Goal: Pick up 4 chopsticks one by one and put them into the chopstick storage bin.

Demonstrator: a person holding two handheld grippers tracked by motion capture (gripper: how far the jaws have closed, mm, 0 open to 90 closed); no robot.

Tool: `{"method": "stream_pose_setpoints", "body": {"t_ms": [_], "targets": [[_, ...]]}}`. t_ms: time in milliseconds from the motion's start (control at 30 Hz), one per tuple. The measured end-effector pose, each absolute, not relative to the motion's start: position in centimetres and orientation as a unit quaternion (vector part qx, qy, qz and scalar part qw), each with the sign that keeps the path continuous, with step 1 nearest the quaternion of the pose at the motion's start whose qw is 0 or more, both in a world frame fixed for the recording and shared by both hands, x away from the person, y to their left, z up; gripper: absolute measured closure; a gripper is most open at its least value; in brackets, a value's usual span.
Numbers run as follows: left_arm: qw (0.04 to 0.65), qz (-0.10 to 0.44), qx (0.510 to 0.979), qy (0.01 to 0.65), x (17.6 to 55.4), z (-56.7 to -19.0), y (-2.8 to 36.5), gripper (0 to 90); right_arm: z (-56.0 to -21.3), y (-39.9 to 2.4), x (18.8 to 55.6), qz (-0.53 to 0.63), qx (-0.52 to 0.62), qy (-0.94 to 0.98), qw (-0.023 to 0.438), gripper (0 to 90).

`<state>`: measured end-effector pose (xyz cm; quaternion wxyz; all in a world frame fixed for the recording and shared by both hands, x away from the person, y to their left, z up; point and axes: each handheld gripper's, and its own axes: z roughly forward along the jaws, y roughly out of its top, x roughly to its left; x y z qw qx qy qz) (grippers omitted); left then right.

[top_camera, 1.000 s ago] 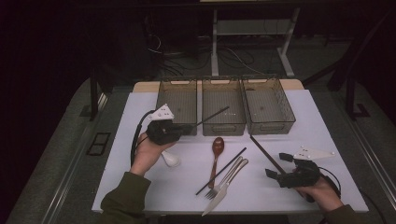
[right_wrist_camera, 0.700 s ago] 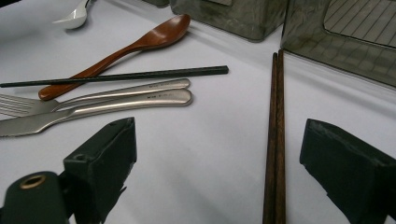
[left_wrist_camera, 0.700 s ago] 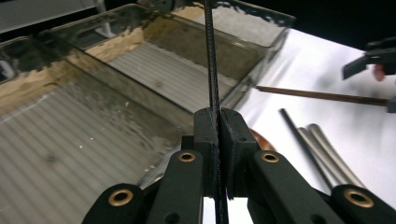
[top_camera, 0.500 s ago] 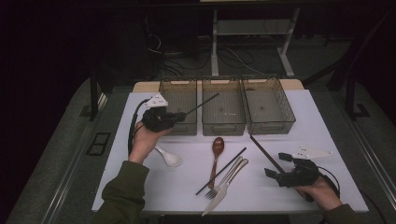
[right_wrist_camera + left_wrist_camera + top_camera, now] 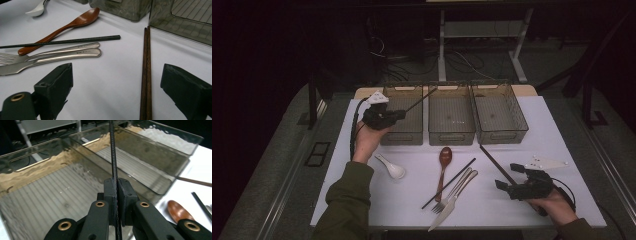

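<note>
black chopstick (image 5: 113, 152) clamped in left gripper (image 5: 117, 192)

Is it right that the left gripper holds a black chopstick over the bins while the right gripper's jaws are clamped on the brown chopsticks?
Not quite. The right gripper has its jaws open, with the brown chopsticks lying loose on the table between them, as the right gripper view shows. The left gripper does hold a black chopstick over the bins.
</note>
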<state>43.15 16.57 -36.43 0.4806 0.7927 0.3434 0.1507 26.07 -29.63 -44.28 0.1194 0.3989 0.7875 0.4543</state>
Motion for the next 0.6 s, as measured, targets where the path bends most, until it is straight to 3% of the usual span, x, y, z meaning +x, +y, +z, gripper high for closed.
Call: {"method": "stream_pose_setpoints", "body": {"t_ms": [600], "targets": [[0.425, 0.171, 0.776, 0.433, 46.8, -38.5, 17.4, 84.0, -44.3, -29.6, 26.1, 0.454, 0.399, 0.788, 0.117, 10.5]]}}
